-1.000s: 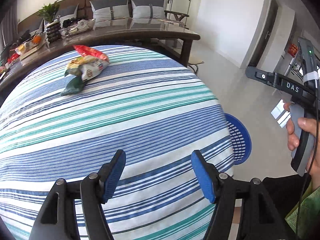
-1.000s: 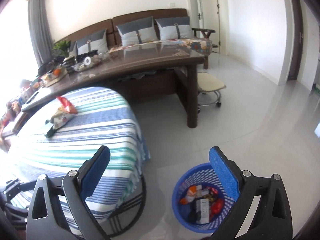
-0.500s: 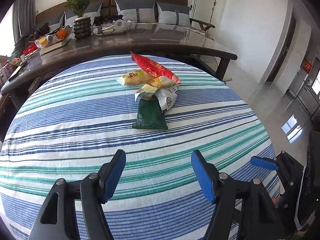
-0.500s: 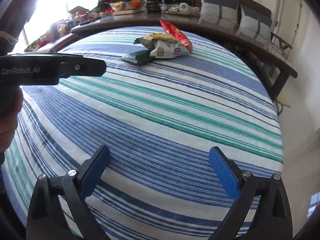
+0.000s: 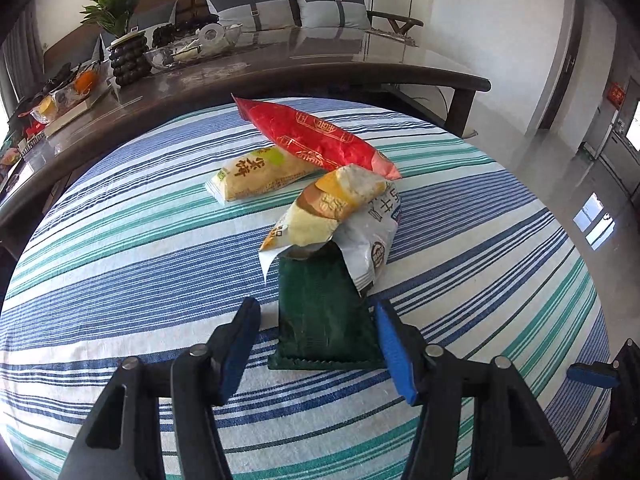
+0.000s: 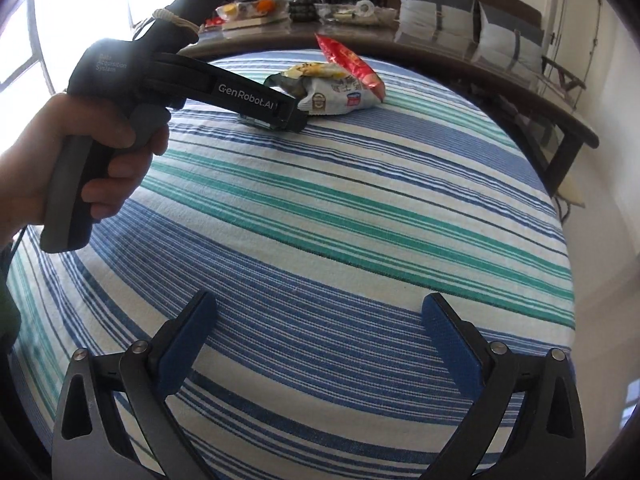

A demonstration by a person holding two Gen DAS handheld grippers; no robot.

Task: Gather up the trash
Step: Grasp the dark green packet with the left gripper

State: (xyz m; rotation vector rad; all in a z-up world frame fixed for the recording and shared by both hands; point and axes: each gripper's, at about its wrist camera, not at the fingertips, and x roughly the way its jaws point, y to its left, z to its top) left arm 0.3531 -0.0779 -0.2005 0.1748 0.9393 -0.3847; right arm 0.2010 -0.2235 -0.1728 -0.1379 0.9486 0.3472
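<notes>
Round table under a striped cloth [image 5: 120,240] — blue, teal and white bands. A small heap of snack wrappers lies on the far half.

Left gripper [image 5: 316,340] angled down at the nearest piece, a dark green packet [image 5: 320,312] lying flat on the cloth. Its jaws have just been closing and now straddle the packet's near end. The right blue pad looks to be at the packet's edge; a strip of cloth shows between the left pad and the packet. Not pressing on both sides, so not gripping — jaws part open with the packet between them.

Behind the green packet: a white wrapper [image 5: 372,248] overlapping its far end, a yellow-and-white wrapper [image 5: 332,204] on top of that, a long red packet [image 5: 316,140] leaning across the back, and a tan packet [image 5: 256,176] lying flat to the left of the heap.

Right gripper [image 6: 320,340] hovers over bare cloth near the table's near edge, well apart from the heap, jaws wide and nothing between them. From its camera the left gripper's body shows reaching over the wrappers, with a hand [image 6: 92,160] wrapped round its grey handle.

Beyond the table: a dark wooden counter [image 5: 320,68] carrying a potted plant [image 5: 120,40] and clutter, then a sofa with grey cushions [image 5: 328,4].
</notes>
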